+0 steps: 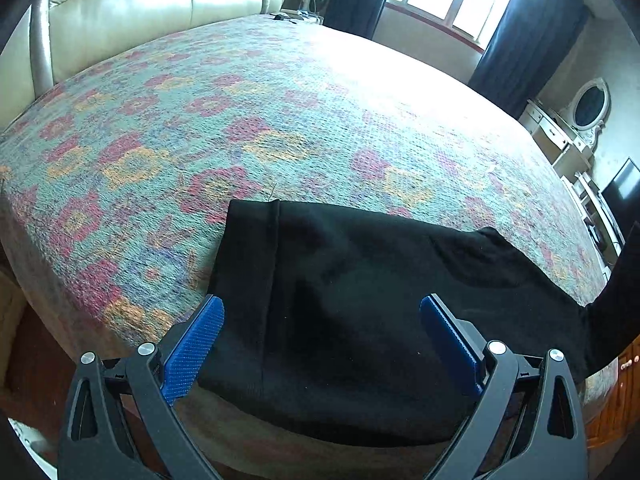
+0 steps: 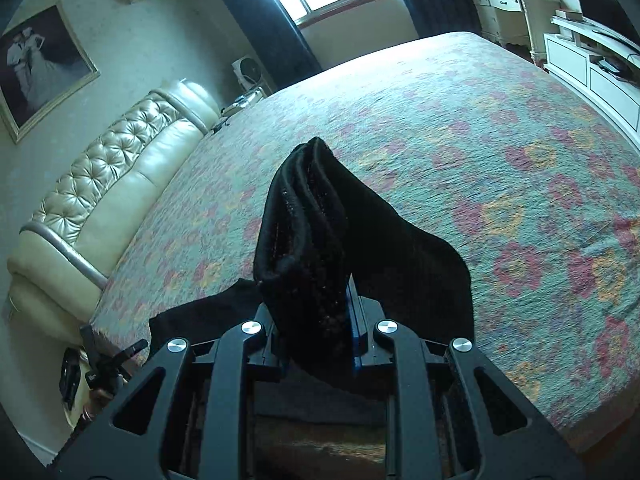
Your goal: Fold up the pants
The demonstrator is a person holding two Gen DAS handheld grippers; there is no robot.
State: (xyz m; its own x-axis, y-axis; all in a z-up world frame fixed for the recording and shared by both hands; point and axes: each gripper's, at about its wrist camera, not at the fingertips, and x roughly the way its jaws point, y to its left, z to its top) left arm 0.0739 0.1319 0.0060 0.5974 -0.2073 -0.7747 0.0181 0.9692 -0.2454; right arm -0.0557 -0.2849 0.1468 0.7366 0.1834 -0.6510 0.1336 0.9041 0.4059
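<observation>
while the black pants (image 1: 340,320) lie partly flat near the front edge of the bed (image 1: 280,120), the fold looks only part done: one end rests spread on the cover and the other end is lifted, so a fold-over and some smoothing seem to be left. how many folds are already in the cloth cannot be told.

the right gripper (image 2: 316,344) has its jaws nearly closed and clamped on a bunched end of the pants (image 2: 304,240), which stands up from between them as a thick, layered wad with a rounded seamed edge. more cloth trails down to the right of it, hanging loose above the cover.

the left gripper (image 1: 322,340) stands wide apart and holds nothing; its blue ribbed pads (image 1: 192,352) hover on either side of the flat part of the pants, above the cloth, which shows a straight hem or seam line running down its left side.

the pants are a soft, matte, dark knit that shows bits of lint. the bed cover is a nubby woven fabric, green-grey with pink and yellow flower shapes. behind it sits a glossy cream tufted headboard (image 2: 100,184).
</observation>
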